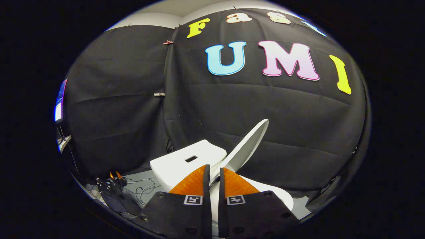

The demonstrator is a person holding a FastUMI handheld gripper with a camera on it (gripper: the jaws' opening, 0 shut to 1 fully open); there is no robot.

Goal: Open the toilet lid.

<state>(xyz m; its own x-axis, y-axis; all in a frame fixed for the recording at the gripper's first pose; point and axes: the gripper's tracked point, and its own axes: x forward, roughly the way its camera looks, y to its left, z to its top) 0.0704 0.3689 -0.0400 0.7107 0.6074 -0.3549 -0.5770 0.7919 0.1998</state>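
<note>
Just ahead of the fingertips, the toilet lid stood raised and tilted, its thin edge running up and away from the gripper toward the black cloth wall. We saw the two fingers drawn close together with only a narrow gap between them, and the lower end of the lid seemed to sit in or just beyond that gap; we could not tell whether both fingers actually pressed on it. Beside the lid, on the left, sat the tank, a blocky white form with rounded corners and a small dark rectangular slot in its top. Below the right finger curved the white seat rim.

We judged the lid to be a stiff, light shell of moulded plastic (smooth and glossy, so likely slippery under the pads). It was thin and oval, gently dished, and hinged at the back, so it would swing rather than lift free. The free rim was the sensible place to take hold, pinched across its thickness, or simply pushed from beneath. From how it stood, the lid looked nearly fully open. Some loose cables lay on the pale floor to the left.
</note>
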